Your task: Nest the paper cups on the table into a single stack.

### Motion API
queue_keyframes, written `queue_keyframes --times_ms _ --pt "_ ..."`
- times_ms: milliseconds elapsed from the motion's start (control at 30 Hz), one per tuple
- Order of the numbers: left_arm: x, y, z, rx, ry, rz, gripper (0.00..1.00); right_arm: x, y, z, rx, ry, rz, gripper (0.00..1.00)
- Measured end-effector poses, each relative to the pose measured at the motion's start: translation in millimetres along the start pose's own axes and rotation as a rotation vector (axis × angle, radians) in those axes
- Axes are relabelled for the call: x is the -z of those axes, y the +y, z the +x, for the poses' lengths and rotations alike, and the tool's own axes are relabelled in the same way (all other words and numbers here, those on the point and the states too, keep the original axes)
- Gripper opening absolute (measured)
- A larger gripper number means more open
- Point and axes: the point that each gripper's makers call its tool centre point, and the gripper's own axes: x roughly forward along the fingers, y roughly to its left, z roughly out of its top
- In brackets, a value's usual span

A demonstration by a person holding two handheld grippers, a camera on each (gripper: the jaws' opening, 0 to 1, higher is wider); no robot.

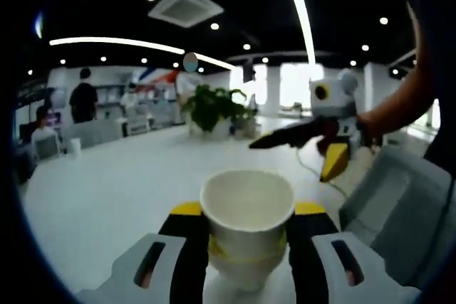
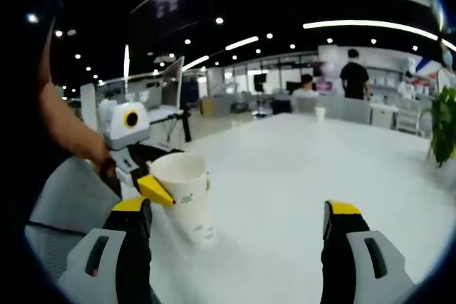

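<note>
Left gripper view, bottom centre: the left hand-held gripper (image 1: pixel 248 236) clamps a cup (image 1: pixel 247 222) above the surface (image 1: pixel 107 183). Right hand-held gripper (image 2: pixel 239 229) gapes empty. Farther off, plants (image 1: pixel 214 108). Stacking looks unfinished.

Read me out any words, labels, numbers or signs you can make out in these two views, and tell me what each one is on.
No text can be read.
Paper cup in the left gripper: small greenish marks on its side, too blurred to read.
Far wall: red and blue shapes, no legible words.
Right gripper and white table: no markings to be seen.
</note>
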Motion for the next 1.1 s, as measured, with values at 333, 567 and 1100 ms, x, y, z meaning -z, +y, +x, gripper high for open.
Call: queue_keyframes --times_ms 333,567,1100 --pt "2.0 2.2 1 0.001 0.024 0.041 0.46 0.1 0 3 -0.008 0.002 -0.002 1.00" --pt "1.1 -0.2 3 0.011 0.034 0.033 0.51 -1.1 -1 4 -0.009 -0.001 0.000 1.00" --pt "-26.5 30.5 -23 -0.073 -0.006 -0.013 0.98 -17.3 -6 0 -0.008 -0.025 -0.039 1.00"
